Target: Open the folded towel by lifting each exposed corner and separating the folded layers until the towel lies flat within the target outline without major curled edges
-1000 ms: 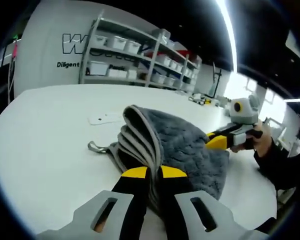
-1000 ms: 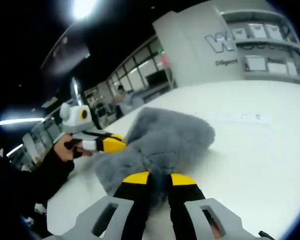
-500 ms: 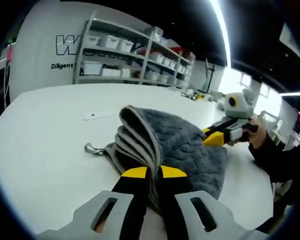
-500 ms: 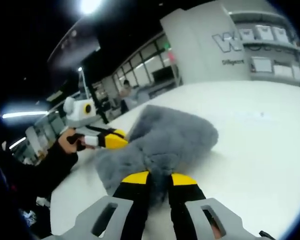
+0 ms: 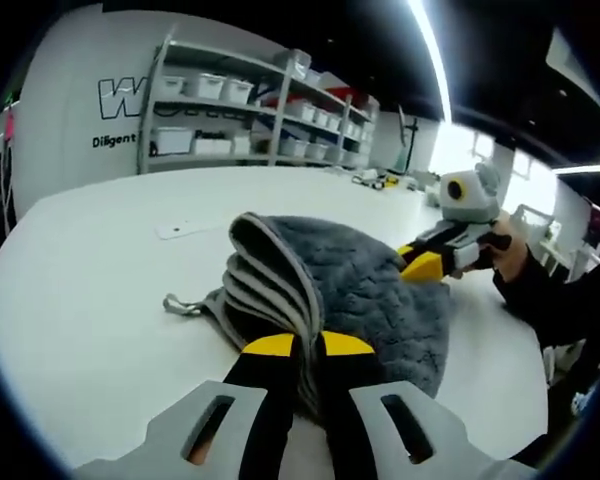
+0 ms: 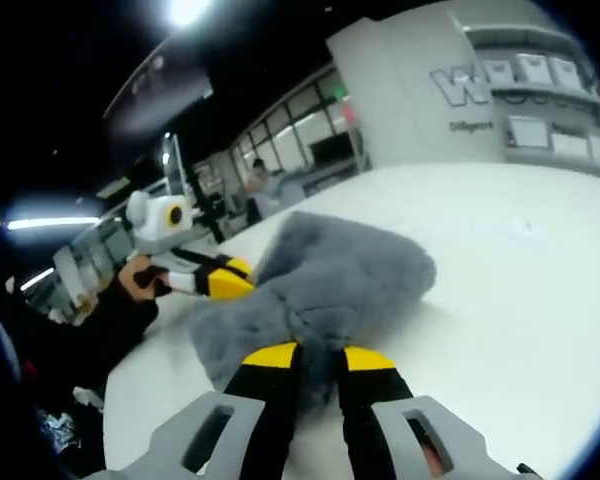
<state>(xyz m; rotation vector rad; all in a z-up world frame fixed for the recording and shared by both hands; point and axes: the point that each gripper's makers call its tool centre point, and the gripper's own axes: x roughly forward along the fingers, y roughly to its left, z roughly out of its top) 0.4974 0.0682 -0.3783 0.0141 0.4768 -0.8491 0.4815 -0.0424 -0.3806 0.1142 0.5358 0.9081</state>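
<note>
Two grippers gripping towel

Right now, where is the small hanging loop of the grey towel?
In the left gripper view the hanging loop lies flat on the white table, at the left edge of the bunched grey towel, left of the left tool.

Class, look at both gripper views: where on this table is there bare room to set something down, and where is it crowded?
Bare white table lies between the towel and the shelving, apart from a small flat white item. In the right gripper view, open tabletop runs from the towel toward the lettered wall. It is crowded at the towel, where the left gripper and right gripper both clamp it.
</note>
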